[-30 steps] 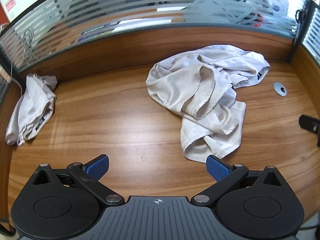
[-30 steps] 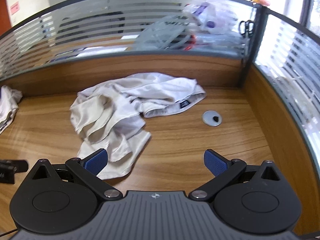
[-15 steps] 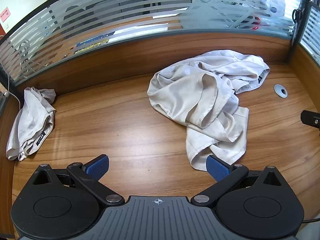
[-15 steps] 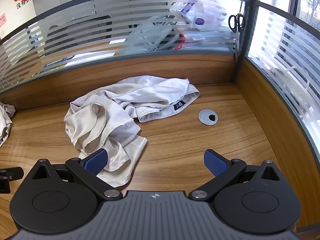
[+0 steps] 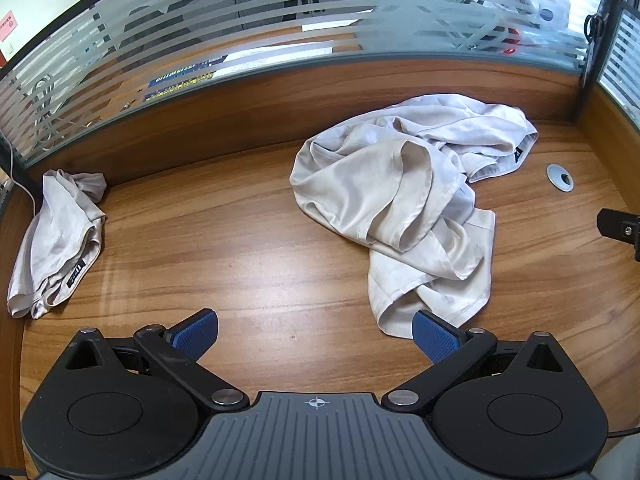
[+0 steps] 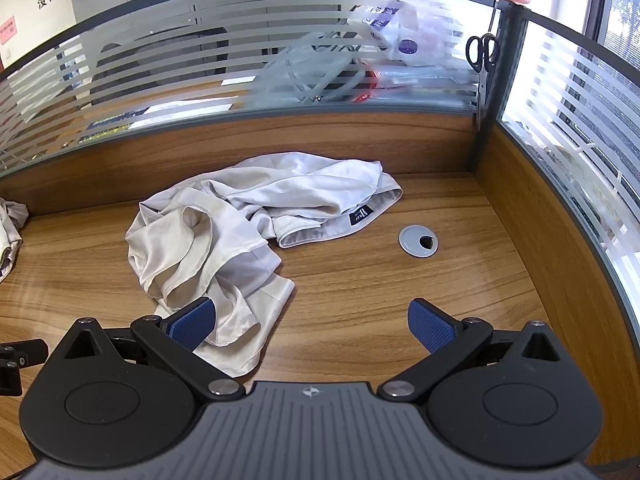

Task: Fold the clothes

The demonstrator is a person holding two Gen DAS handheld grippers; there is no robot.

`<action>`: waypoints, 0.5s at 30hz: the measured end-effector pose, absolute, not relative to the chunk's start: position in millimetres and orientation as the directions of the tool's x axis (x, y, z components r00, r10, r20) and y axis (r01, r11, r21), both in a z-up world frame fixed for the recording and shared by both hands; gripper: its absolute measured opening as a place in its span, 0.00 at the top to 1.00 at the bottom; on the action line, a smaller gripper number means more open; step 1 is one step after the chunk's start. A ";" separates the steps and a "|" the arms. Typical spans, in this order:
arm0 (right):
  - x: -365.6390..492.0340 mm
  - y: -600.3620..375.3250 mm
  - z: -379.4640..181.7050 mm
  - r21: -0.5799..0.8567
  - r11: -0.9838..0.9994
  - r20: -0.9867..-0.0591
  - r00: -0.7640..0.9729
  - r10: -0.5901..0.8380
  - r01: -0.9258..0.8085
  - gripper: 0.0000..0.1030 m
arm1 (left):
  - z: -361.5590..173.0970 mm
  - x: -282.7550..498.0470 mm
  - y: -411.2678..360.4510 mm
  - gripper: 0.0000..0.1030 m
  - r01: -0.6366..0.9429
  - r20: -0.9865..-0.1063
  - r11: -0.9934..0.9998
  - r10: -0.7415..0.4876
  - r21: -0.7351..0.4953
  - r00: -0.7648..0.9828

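A crumpled pale beige garment (image 5: 404, 204) (image 6: 240, 232) lies in a heap on the wooden desk, a black label showing on its waistband (image 6: 361, 213). My left gripper (image 5: 316, 334) hovers open near the desk's front edge, its right pad just short of the garment's near hem. Open too, my right gripper (image 6: 312, 326) hangs over the garment's near right corner, its left pad above the cloth. Nothing is between either pair of fingers. A second beige garment (image 5: 56, 240) lies bunched at the far left of the desk.
A wood-and-striped-glass partition (image 5: 280, 64) curves around the back and right of the desk. A grey cable grommet (image 6: 418, 241) sits in the desktop right of the heap. Scissors (image 6: 482, 50) hang on the corner post. Bare wood (image 5: 224, 248) stretches between the two garments.
Both grippers have drawn back and risen, so the garment heap appears farther off and more of the partition shows. Neither garment has moved, and both grippers stay open.
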State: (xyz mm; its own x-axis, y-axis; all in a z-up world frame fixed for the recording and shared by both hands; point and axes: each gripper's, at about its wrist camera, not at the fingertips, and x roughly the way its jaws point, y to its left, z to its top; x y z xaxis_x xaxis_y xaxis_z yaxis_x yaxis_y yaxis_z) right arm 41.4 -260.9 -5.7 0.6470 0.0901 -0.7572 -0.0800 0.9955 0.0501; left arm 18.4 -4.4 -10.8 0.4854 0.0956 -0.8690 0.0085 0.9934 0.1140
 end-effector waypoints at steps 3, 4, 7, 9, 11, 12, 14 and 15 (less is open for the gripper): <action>42.5 -262.3 -5.5 0.053 0.996 -0.760 0.644 0.089 -0.076 0.00 | -10.9 19.8 -5.0 0.00 0.008 -0.870 0.994 0.095 0.113 0.484; 43.4 -262.6 -5.8 0.053 0.996 -0.761 0.642 0.089 -0.075 0.00 | -11.0 20.1 -5.2 0.00 0.007 -0.870 0.993 0.096 0.114 0.484; 46.4 -262.5 -6.5 0.052 0.996 -0.765 0.638 0.089 -0.077 0.00 | -11.0 20.3 -5.5 0.00 0.010 -0.870 0.994 0.093 0.112 0.483; 47.8 -262.0 -6.8 0.050 0.996 -0.767 0.635 0.089 -0.079 0.00 | -11.0 20.7 -5.7 0.00 0.011 -0.872 0.994 0.089 0.108 0.481; 49.1 -261.2 -6.5 0.048 0.996 -0.768 0.635 0.089 -0.082 0.00 | -10.9 22.5 -6.0 0.00 0.014 -0.874 0.995 0.083 0.102 0.478; 49.4 -260.9 -6.4 0.046 0.996 -0.768 0.635 0.088 -0.082 0.00 | -10.8 23.4 -6.2 0.00 0.015 -0.876 0.995 0.080 0.099 0.476; 50.7 -260.7 -6.4 0.046 0.996 -0.769 0.634 0.087 -0.082 0.00 | -11.3 25.2 -7.6 0.00 0.018 -0.878 0.996 0.073 0.092 0.472; 51.4 -260.6 -6.4 0.045 0.996 -0.769 0.633 0.087 -0.081 0.00 | -11.8 26.1 -8.0 0.00 0.020 -0.880 0.996 0.070 0.089 0.470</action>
State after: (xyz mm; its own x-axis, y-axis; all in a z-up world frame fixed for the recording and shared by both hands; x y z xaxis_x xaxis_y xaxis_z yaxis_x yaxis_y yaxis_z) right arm 51.4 -260.6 -6.4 0.6330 0.0869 -0.7693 -0.0815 0.9956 0.0454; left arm 26.1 -8.0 -11.8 0.4697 0.0697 -0.8801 0.0196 0.9958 0.0893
